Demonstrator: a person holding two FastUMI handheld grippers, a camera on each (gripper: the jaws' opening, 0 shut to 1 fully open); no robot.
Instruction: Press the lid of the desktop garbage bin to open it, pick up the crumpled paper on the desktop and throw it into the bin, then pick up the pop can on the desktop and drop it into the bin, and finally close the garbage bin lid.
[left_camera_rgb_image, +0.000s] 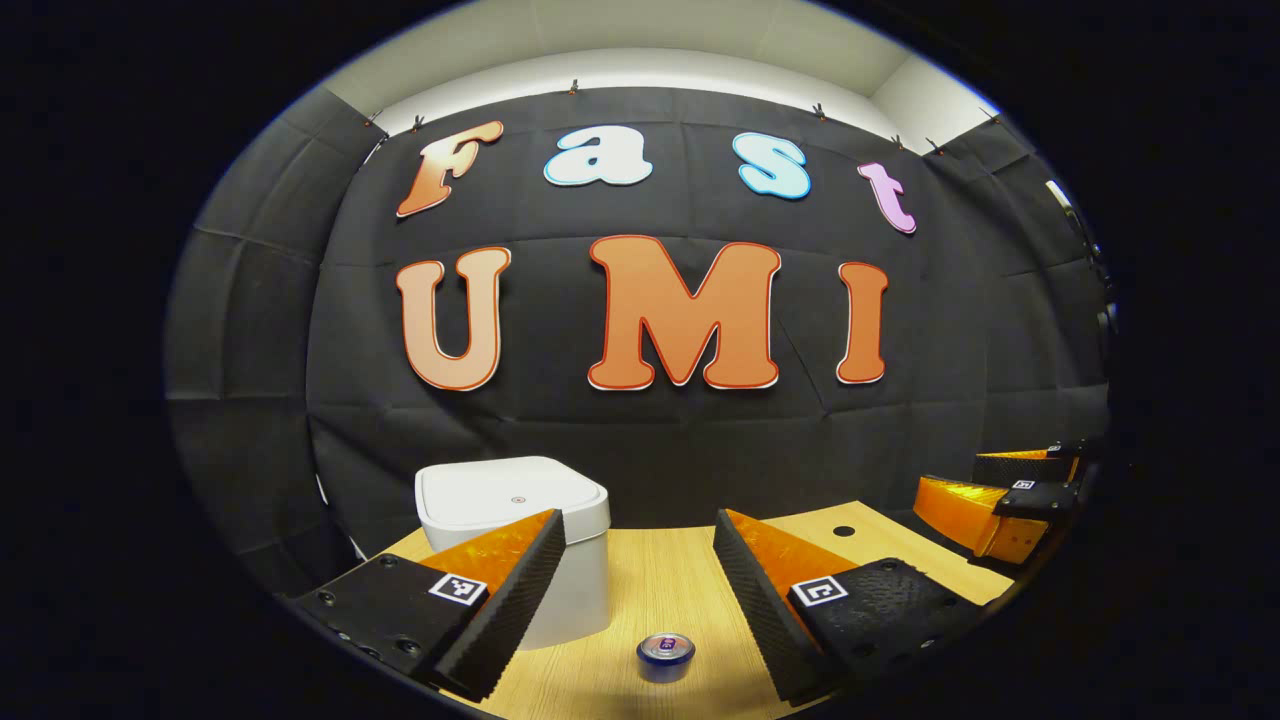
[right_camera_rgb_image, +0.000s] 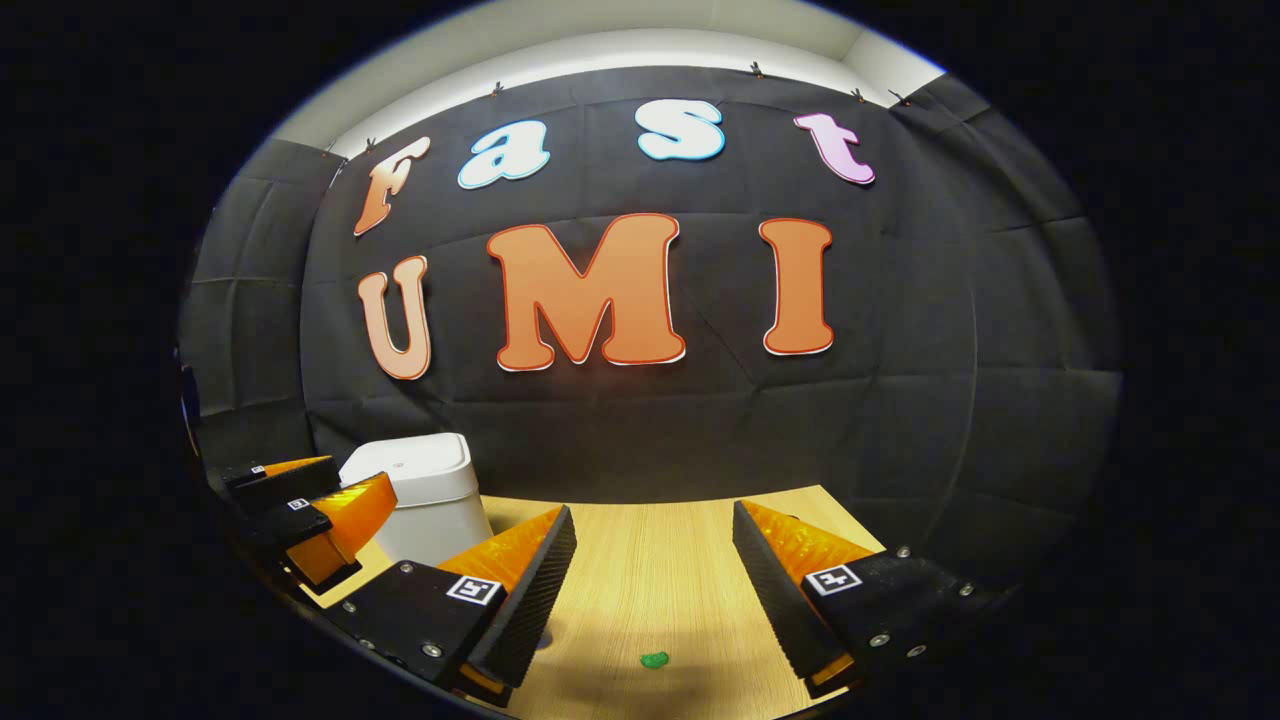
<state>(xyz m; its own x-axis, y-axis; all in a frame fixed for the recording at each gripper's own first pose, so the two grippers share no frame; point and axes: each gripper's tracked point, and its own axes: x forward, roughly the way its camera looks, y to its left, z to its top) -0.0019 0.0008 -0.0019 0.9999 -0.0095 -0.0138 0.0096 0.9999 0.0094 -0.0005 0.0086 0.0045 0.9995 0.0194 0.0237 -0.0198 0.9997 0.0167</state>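
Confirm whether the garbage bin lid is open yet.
No. In the left gripper view the white lid lies flat and closed on the bin.

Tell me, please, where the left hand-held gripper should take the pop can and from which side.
The pop can stands upright on the table, its round top facing up. Probably best to grip its curved side wall near the middle, the open left hand-held gripper coming down from above with one finger on each side.

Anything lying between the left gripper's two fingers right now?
In the left gripper view, the pop can stands on the desktop in the gap of the open left gripper; the bin sits left.
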